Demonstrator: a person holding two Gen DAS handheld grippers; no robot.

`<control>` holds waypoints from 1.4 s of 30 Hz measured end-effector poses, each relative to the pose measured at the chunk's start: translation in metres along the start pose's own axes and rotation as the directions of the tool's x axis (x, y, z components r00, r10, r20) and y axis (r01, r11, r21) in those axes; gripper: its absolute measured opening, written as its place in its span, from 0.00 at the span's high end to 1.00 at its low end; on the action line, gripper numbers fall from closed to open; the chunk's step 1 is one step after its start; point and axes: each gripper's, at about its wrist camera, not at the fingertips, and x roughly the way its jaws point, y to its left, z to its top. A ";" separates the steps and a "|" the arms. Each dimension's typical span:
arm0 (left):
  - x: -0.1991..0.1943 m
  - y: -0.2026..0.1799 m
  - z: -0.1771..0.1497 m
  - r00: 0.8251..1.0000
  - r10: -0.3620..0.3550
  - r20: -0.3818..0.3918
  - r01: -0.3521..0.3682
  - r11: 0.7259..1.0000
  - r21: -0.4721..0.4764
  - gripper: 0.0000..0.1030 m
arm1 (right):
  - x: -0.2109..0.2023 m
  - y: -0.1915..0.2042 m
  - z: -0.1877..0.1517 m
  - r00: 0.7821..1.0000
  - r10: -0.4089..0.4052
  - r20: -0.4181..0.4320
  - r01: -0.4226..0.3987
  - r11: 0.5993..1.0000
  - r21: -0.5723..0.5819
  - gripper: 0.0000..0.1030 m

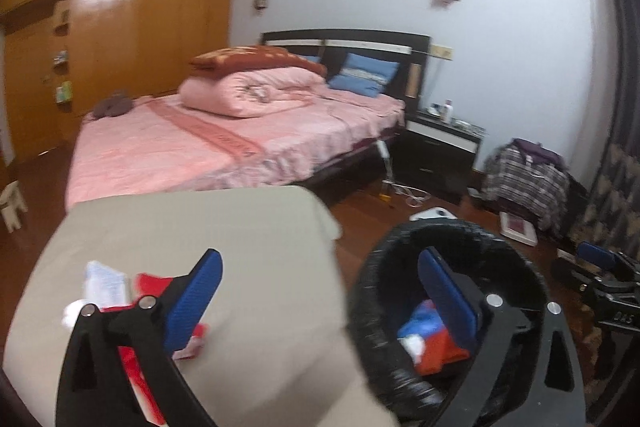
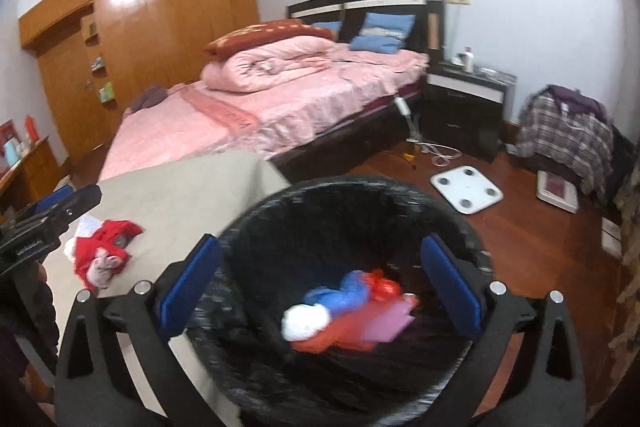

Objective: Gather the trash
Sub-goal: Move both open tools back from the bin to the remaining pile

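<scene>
A bin with a black liner [image 2: 340, 203] stands on the floor beside a beige-covered table [image 2: 180, 195]. Inside it lie blue, red, white and pink scraps [image 2: 348, 307]. My right gripper [image 2: 322, 247] hangs open over the bin's mouth with nothing between its fingers. Red and white wrappers [image 2: 104, 251] lie on the table. In the left wrist view my left gripper [image 1: 320, 259] is open and empty, straddling the table's edge and the bin [image 1: 376, 267]. Its left finger stands over the red and white wrappers [image 1: 112, 283]. The scraps in the bin [image 1: 424, 335] show behind its right finger.
A pink bed [image 2: 280, 107] stands behind the table, with a black nightstand [image 2: 464, 99] to its right. On the wood floor lie a white scale [image 2: 466, 189], cables [image 2: 436, 153] and a chair piled with clothes [image 2: 568, 131]. An orange wardrobe [image 2: 152, 39] lines the far left wall.
</scene>
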 end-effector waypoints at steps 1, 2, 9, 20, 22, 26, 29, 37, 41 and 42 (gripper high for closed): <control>-0.005 0.009 -0.002 1.000 0.021 0.002 -0.021 1.000 -0.009 0.06 | 0.002 0.007 0.001 1.000 0.015 -0.003 -0.015 1.000 -0.008 0.05; -0.009 0.019 -0.004 0.999 0.040 0.005 -0.040 0.999 -0.015 0.06 | 0.004 0.015 0.001 0.999 0.032 -0.005 -0.032 0.999 -0.017 0.05; -0.029 0.075 -0.020 0.986 0.165 0.005 -0.164 0.985 -0.057 0.06 | 0.023 0.083 0.004 0.988 0.151 -0.015 -0.152 0.984 -0.097 0.05; -0.042 0.146 -0.054 0.951 0.304 -0.049 -0.307 0.947 -0.094 0.07 | 0.061 0.163 0.003 0.968 0.246 -0.058 -0.252 0.957 -0.148 0.05; -0.042 0.156 -0.059 0.947 0.316 -0.059 -0.321 0.942 -0.097 0.07 | 0.070 0.178 0.000 0.964 0.256 -0.075 -0.265 0.950 -0.164 0.05; -0.038 0.173 -0.069 0.936 0.344 -0.079 -0.350 0.931 -0.099 0.07 | 0.084 0.208 -0.008 0.954 0.279 -0.106 -0.295 0.935 -0.196 0.05; -0.037 0.187 -0.078 0.930 0.355 -0.099 -0.365 0.923 -0.119 0.07 | 0.091 0.227 -0.014 0.949 0.291 -0.123 -0.312 0.924 -0.221 0.05; -0.037 0.213 -0.095 0.915 0.382 -0.134 -0.399 0.905 -0.148 0.09 | 0.109 0.260 -0.025 0.937 0.309 -0.165 -0.343 0.907 -0.245 0.06; -0.033 0.225 -0.099 0.910 0.386 -0.148 -0.408 0.899 -0.159 0.13 | 0.117 0.268 -0.028 0.934 0.307 -0.182 -0.346 0.904 -0.252 0.06; -0.032 0.228 -0.101 0.910 0.386 -0.152 -0.409 0.898 -0.165 0.13 | 0.120 0.270 -0.029 0.934 0.305 -0.187 -0.345 0.904 -0.253 0.08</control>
